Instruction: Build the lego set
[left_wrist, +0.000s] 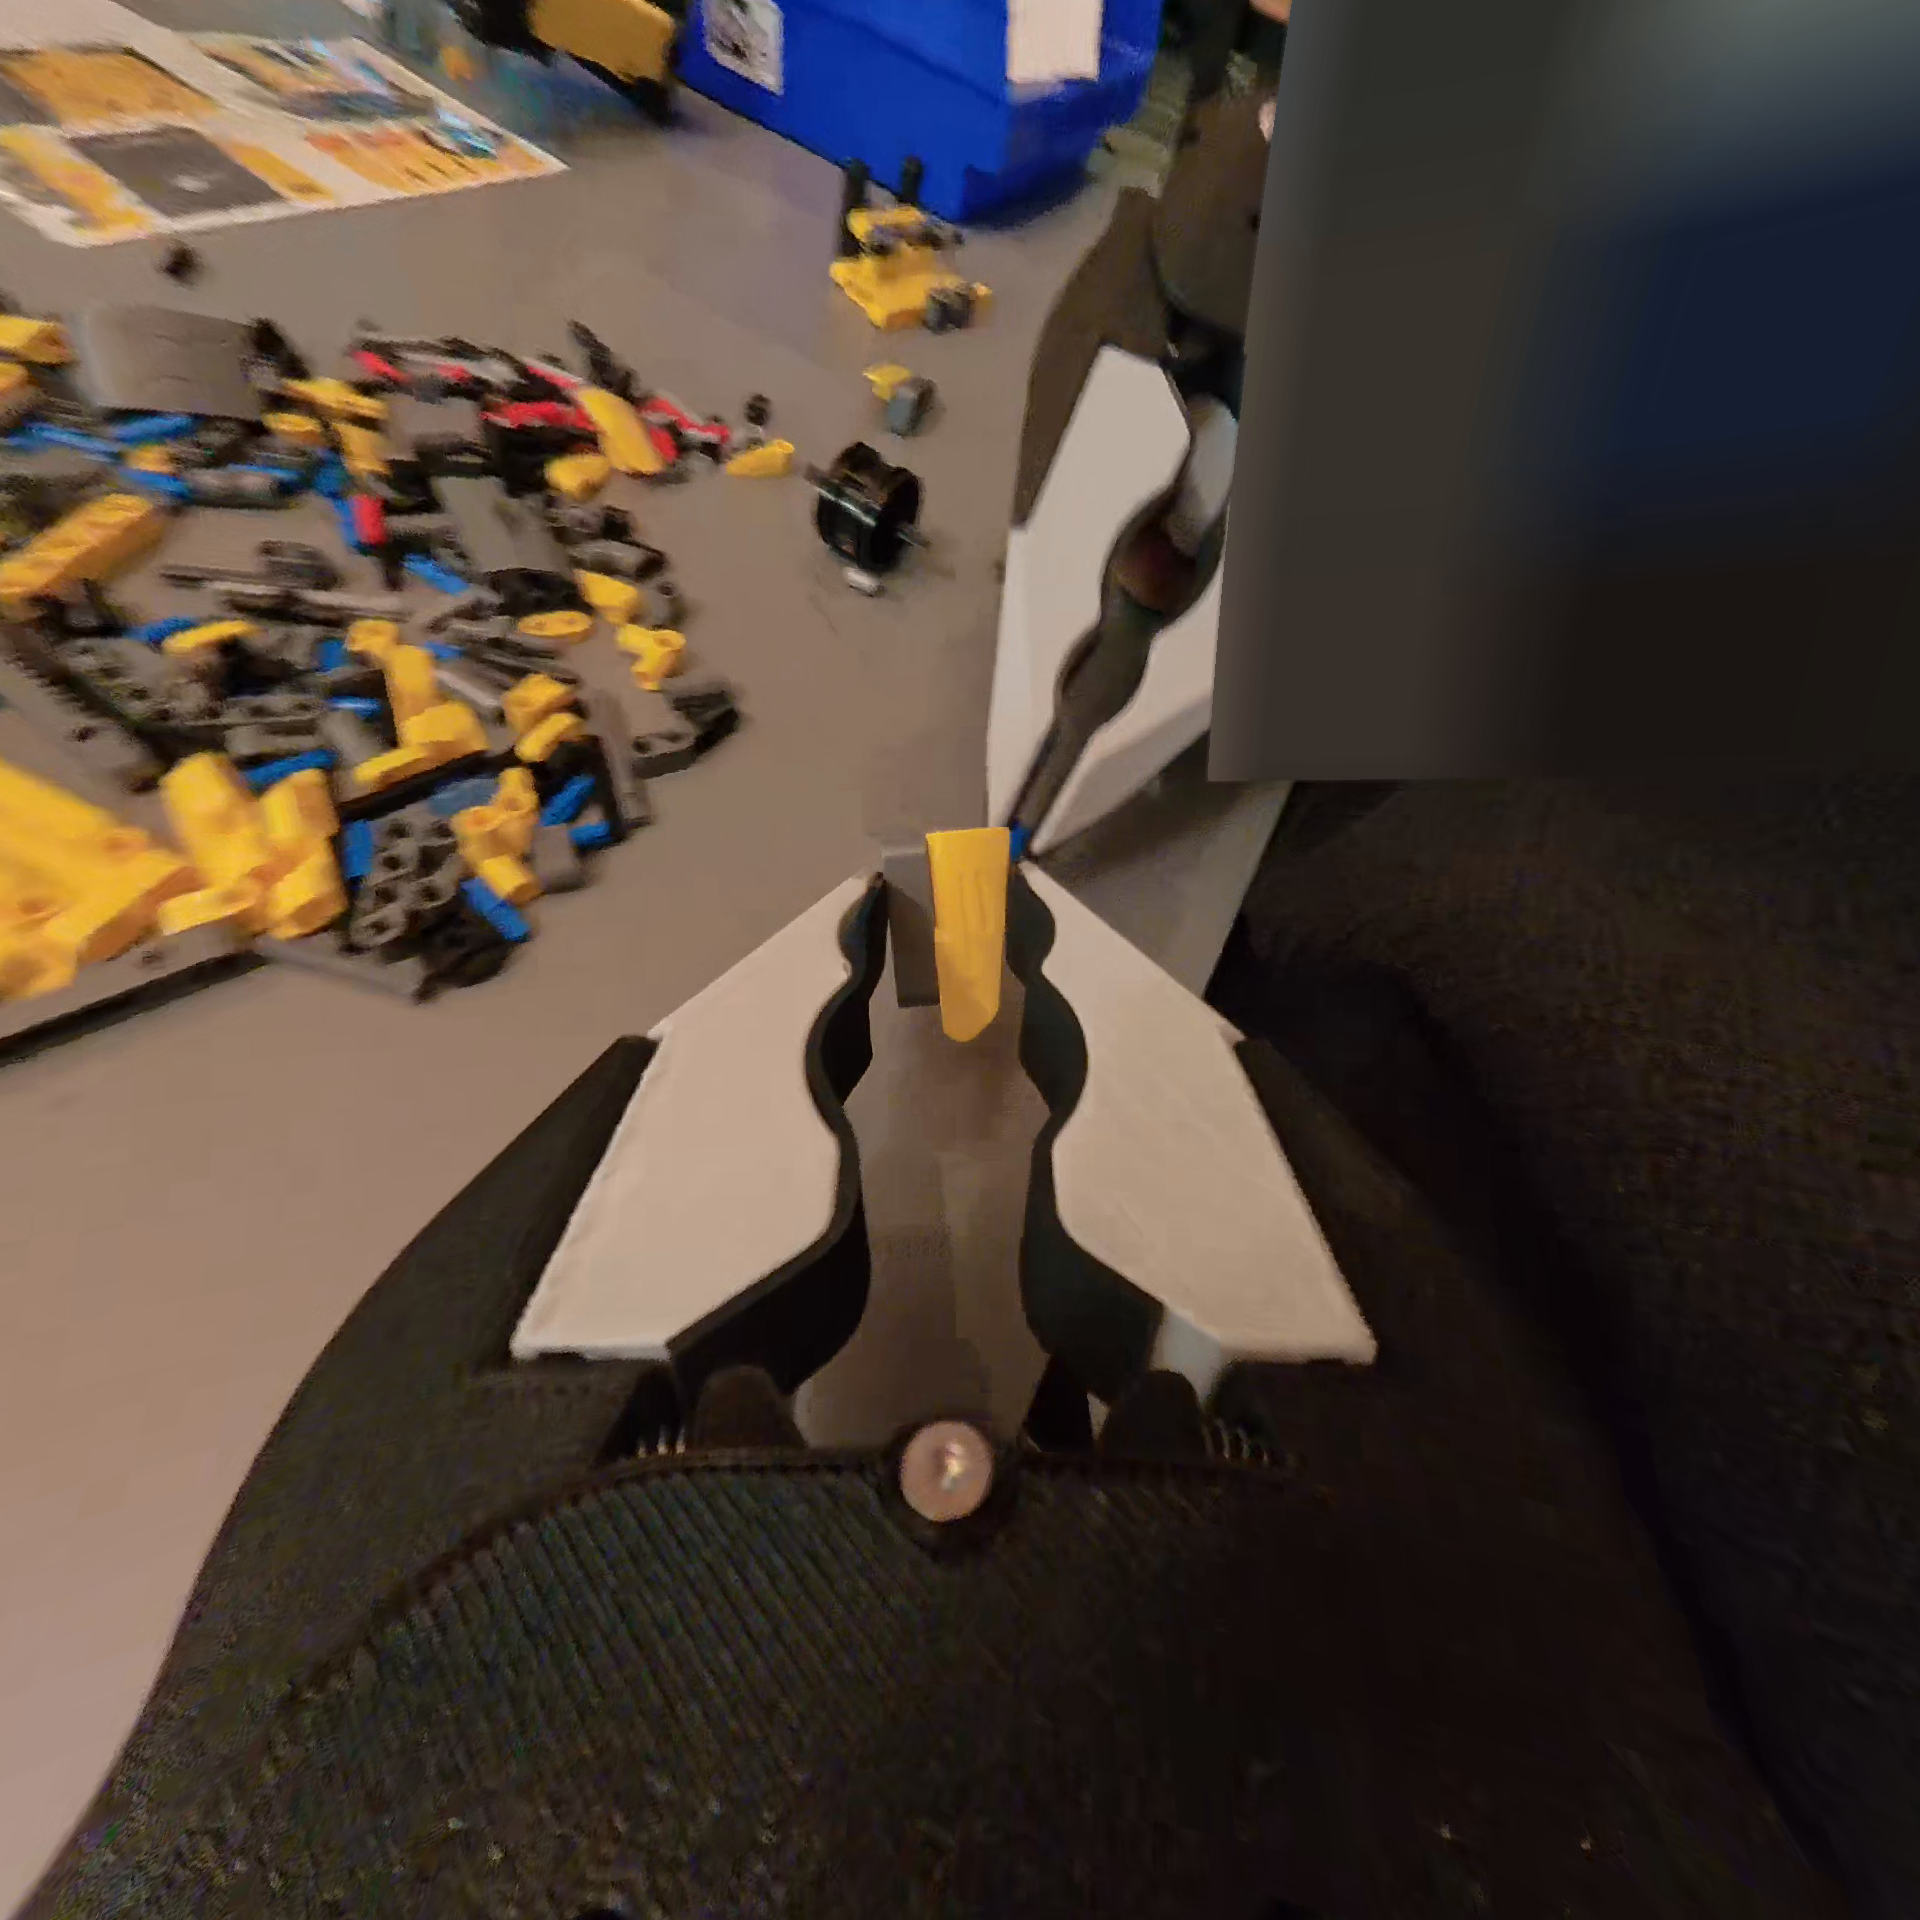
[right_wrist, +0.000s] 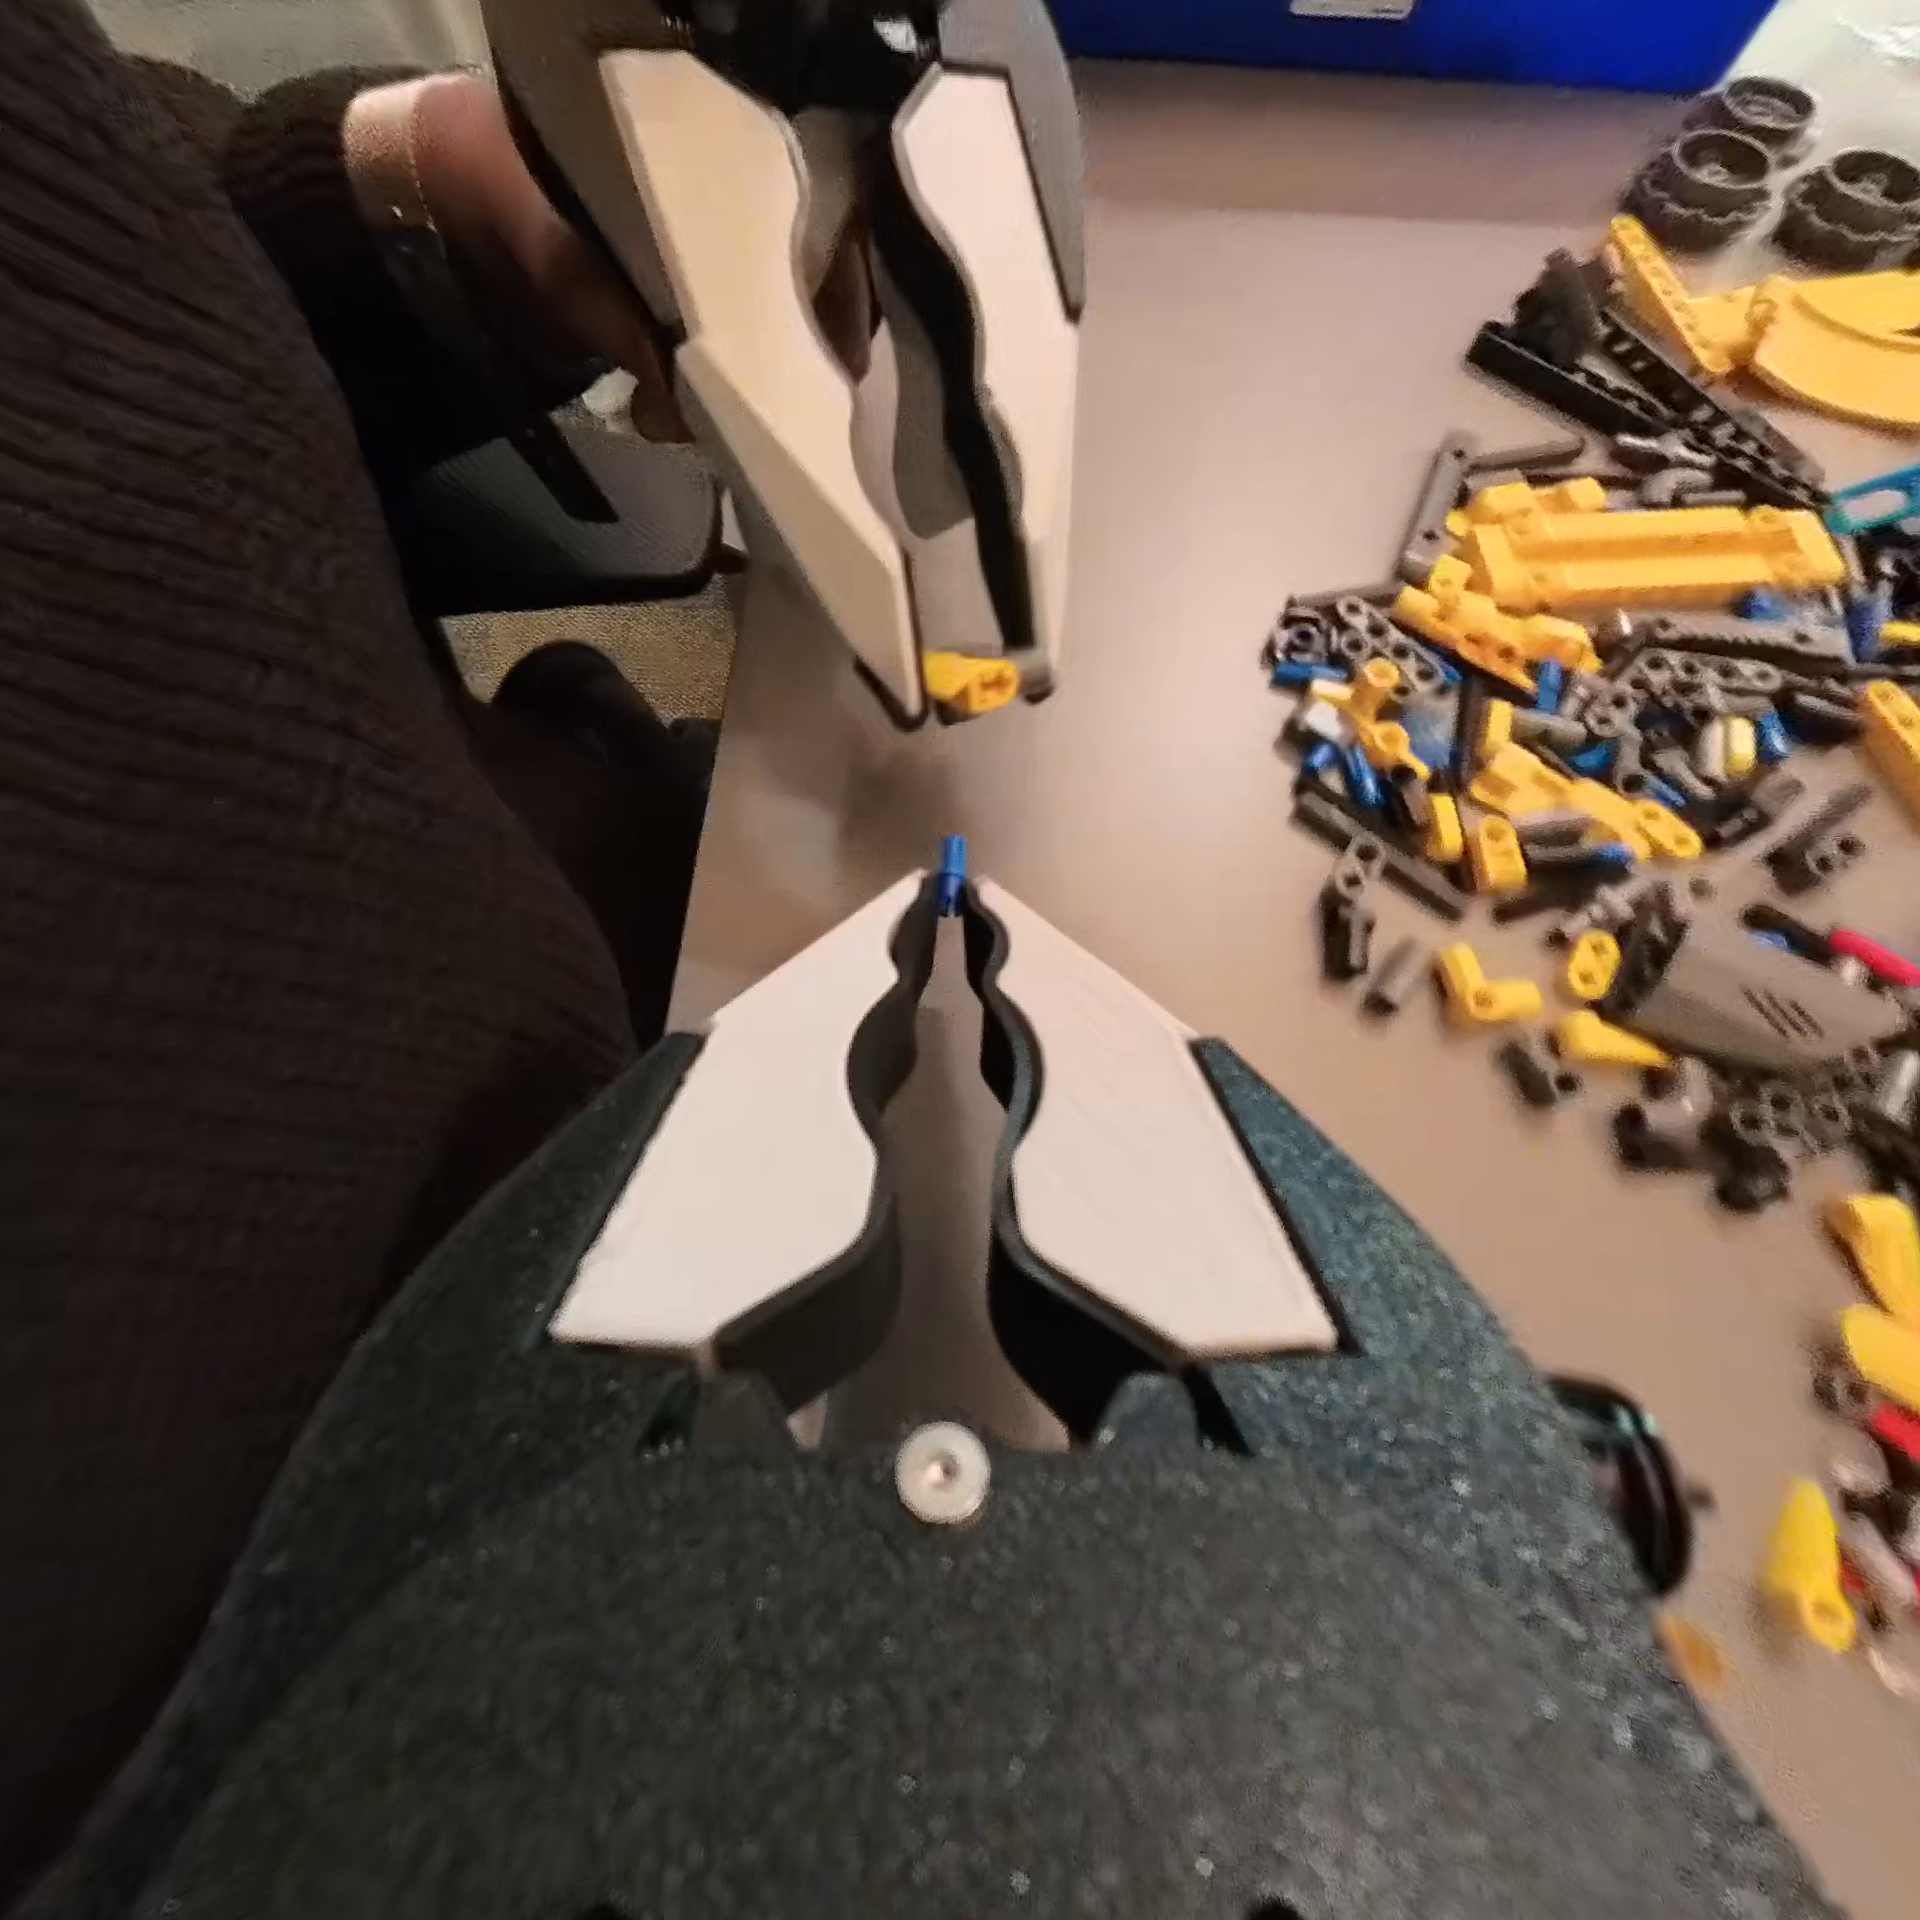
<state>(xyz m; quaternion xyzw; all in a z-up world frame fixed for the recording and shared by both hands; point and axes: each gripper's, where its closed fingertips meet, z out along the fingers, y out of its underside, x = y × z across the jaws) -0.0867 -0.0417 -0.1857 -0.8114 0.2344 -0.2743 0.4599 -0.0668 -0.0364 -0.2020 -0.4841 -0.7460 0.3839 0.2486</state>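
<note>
Two grippers meet at the near edge of the grey table (left_wrist: 623, 1195), both gripping something. The left gripper (left_wrist: 951, 883) is closed on a smooth yellow connector piece (left_wrist: 968, 925), whose long axis runs back along the fingers; its far end is hidden. The right gripper (right_wrist: 948, 883) pinches a tiny blue pin (right_wrist: 948, 864), pointing forward, its rear concealed. Beyond the table edge, a blurred pile of loose bricks (left_wrist: 343, 665) sprawls, perhaps beams and pins. A dark ribbed garment (right_wrist: 208, 727) covers the near side.
</note>
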